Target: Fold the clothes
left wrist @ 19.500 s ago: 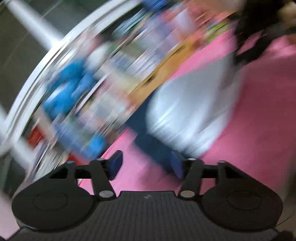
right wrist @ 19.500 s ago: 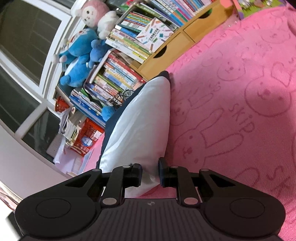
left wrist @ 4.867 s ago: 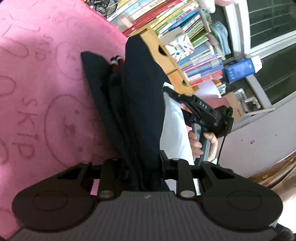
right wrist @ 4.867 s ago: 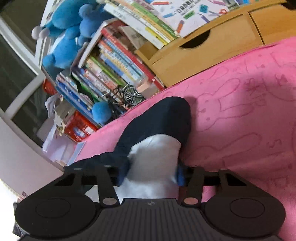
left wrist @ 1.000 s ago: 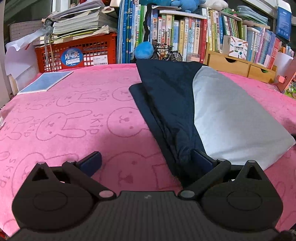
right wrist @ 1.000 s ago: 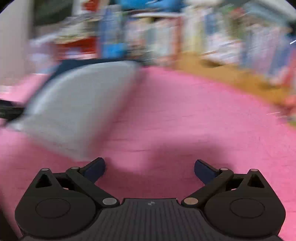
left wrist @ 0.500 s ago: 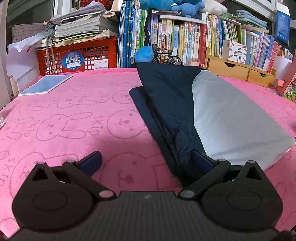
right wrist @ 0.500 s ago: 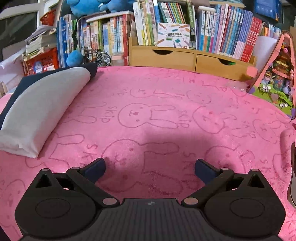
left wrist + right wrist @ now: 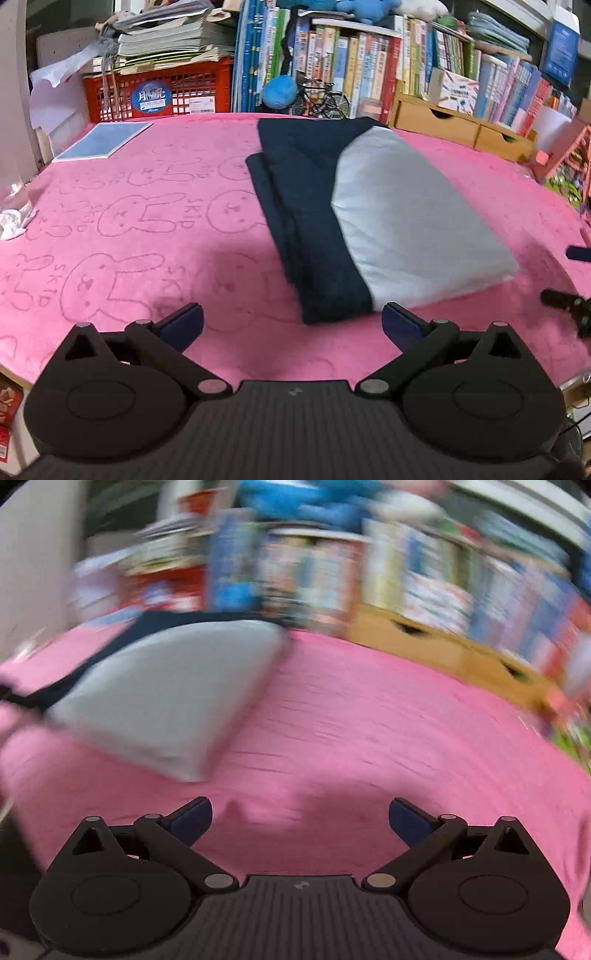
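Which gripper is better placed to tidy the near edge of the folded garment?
Left, probably. The left gripper is open right in front of the folded garment, facing its near edge. The right gripper is also open but faces bare pink blanket, with the garment off to its left.

Left tool [image 9: 291, 323] and right tool [image 9: 300, 816] spread wide, empty

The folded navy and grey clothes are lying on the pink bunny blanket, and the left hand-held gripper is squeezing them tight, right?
Not quite. The left hand-held gripper is open and apart from them, holding nothing. The left wrist view shows this. The folded navy and grey clothes do lie on the pink bunny blanket.
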Demonstrator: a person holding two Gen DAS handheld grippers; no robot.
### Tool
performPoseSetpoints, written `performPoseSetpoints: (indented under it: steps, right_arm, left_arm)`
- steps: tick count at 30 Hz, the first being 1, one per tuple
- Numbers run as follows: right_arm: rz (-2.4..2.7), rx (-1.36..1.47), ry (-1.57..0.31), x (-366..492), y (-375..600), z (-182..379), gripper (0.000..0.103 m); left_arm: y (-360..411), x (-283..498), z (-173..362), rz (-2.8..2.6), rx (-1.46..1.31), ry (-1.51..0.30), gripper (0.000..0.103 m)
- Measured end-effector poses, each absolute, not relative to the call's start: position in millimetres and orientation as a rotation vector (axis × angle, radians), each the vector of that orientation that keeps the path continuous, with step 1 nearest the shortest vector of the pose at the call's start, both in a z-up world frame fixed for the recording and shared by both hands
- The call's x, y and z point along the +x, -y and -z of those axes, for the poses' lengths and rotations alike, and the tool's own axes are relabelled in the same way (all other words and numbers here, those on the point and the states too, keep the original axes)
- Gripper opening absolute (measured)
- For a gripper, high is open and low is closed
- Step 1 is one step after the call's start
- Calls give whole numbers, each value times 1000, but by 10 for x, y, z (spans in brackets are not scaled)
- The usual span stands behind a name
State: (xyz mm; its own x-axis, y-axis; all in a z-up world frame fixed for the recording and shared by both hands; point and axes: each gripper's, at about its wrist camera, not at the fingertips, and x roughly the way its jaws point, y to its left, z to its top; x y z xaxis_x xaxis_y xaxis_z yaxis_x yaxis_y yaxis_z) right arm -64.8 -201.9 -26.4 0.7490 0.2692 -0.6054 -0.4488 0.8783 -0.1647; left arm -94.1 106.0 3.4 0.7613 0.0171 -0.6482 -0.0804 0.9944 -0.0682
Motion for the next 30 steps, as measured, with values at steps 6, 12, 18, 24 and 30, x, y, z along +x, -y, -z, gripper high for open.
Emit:
performPoseSetpoints:
  steps: [6, 12, 18, 24, 30]
  right_arm:
    - [-560, -443, -588, -938, 1385, 242, 103]
    - [-537, -375, -621, -851, 1164, 274, 103]
    - [-525, -229, -675, -735, 1263, 322, 103]
    - [-503, -314, -637, -751, 1194, 337, 103]
    - [-502, -294, -670, -644, 1193, 410, 103]
  left_arm:
    - [-846, -800, 65, -42, -59, -787, 103]
    - [-636, -617, 255, -98, -10, -841, 103]
    - [-647, -625, 265, -81, -32, -845, 103]
    - [-648, -604, 264, -67, -23, -835, 103]
    - [-647, -619, 272, -66, -21, -818, 103]
